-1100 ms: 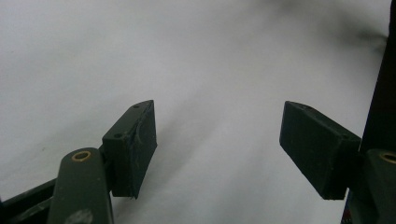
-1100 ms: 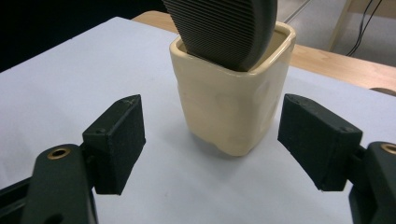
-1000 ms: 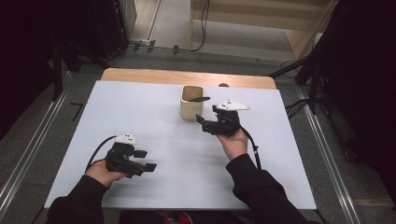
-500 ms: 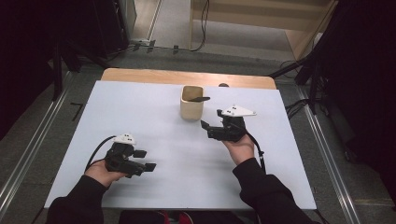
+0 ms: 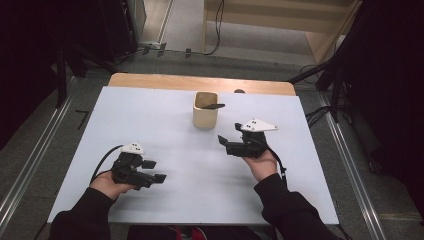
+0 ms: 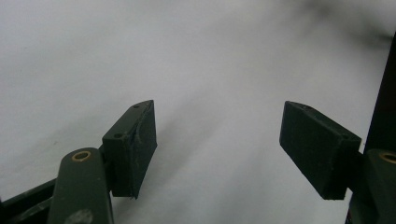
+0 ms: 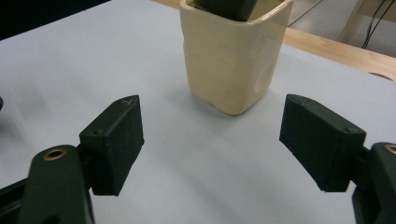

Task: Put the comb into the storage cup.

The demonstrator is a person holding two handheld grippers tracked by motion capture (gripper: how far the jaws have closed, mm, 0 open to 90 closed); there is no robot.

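The right gripper (image 5: 226, 144) has drawn back from the cream cup (image 5: 205, 110), jaws spread and empty. The cup stands near the table's (image 5: 165, 115) far edge; the left gripper (image 5: 154, 170), also spread, rests near the front-left corner.

The right tool (image 5: 231, 143) has drawn back from the cup (image 5: 205, 110) toward the person, now well clear of it, its jaws wide apart over the surface (image 5: 190, 150).
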